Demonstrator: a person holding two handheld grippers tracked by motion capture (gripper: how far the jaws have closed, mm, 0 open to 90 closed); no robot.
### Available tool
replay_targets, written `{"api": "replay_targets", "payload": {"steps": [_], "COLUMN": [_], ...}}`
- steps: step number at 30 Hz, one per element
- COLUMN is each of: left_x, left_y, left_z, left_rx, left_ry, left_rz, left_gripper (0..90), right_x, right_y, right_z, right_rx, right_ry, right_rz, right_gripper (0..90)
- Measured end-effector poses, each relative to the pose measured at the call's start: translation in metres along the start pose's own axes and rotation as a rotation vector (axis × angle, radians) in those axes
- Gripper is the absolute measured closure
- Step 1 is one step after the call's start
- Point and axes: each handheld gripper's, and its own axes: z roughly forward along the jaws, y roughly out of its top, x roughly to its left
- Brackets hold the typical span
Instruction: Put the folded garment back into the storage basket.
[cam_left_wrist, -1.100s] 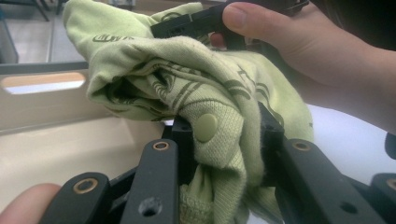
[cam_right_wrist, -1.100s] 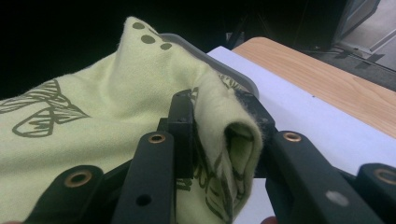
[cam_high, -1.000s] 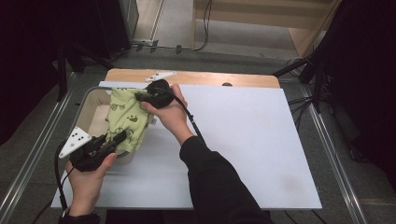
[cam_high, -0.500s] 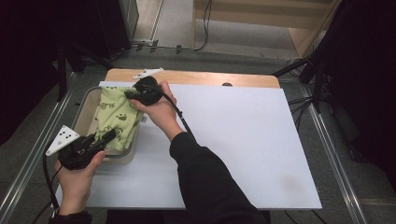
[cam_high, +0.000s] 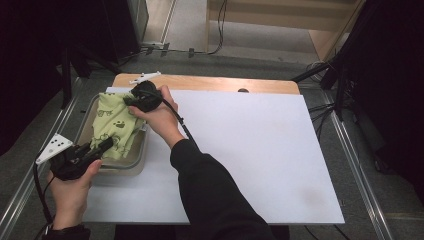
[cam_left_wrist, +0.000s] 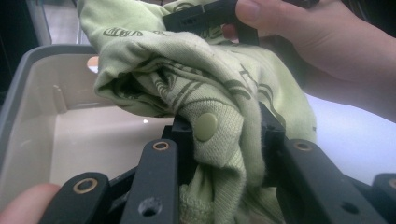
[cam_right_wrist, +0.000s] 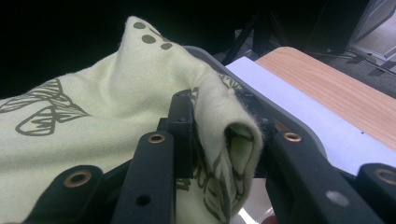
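A: Your left claw (cam_high: 102, 146) is sitting at about eight o'clock on the white-topped counter (cam_high: 250, 150), and its black jaws are pinching a bunched fold of the pale green printed cotton garment (cam_high: 117, 125). In the left gripper view the fabric (cam_left_wrist: 205, 93), with its round green snap button (cam_left_wrist: 205, 127), is pressing against both jaw faces.

B: And the right one?

A: Your right claw (cam_high: 131, 100) is gripping the far end of the same garment, at roughly ten o'clock on the counter. In the right gripper view a doubled fold of the cloth (cam_right_wrist: 233, 140) is being squeezed between the jaws.

B: Where is the garment lying?

A: You are holding it stretched between the two claws over the grey rectangular plastic tub (cam_high: 135, 167), which is standing at the left edge of the counter. In the left gripper view the cloth is hanging above the tub's pale floor (cam_left_wrist: 93, 135), apart from it there. How much of it is resting on the rim, I cannot tell.
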Motion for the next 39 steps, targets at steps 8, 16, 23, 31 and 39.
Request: {"api": "replay_targets", "payload": {"steps": [8,16,23,31,39], "left_x": [0.011,0.017,0.023,0.015,0.006], "left_y": [0.0,-0.002,0.002,0.002,0.003], "left_z": [0.0,0.015,0.001,0.002,0.007], "left_rx": [-0.005,0.143,0.039,0.011,0.013], "left_ry": [-0.005,0.069,0.037,-0.041,-0.081], "left_rz": [-0.021,0.028,-0.031,-0.021,-0.021], "left_gripper": [68.1,34.8,14.6,8.7,0.0], "right_x": [0.004,-0.007,-0.024,-0.029,-0.028], "right_y": [0.004,-0.003,-0.002,-0.002,-0.015], "right_z": [0.009,0.024,0.029,0.008,-0.015], "right_rx": [0.003,0.029,0.046,0.033,0.007], "right_ry": [-0.008,-0.048,-0.081,-0.055,-0.073], "right_rz": [0.009,0.055,0.103,0.101,0.111], "right_gripper": [68.3,61.6,21.2,0.0,0.0]}}
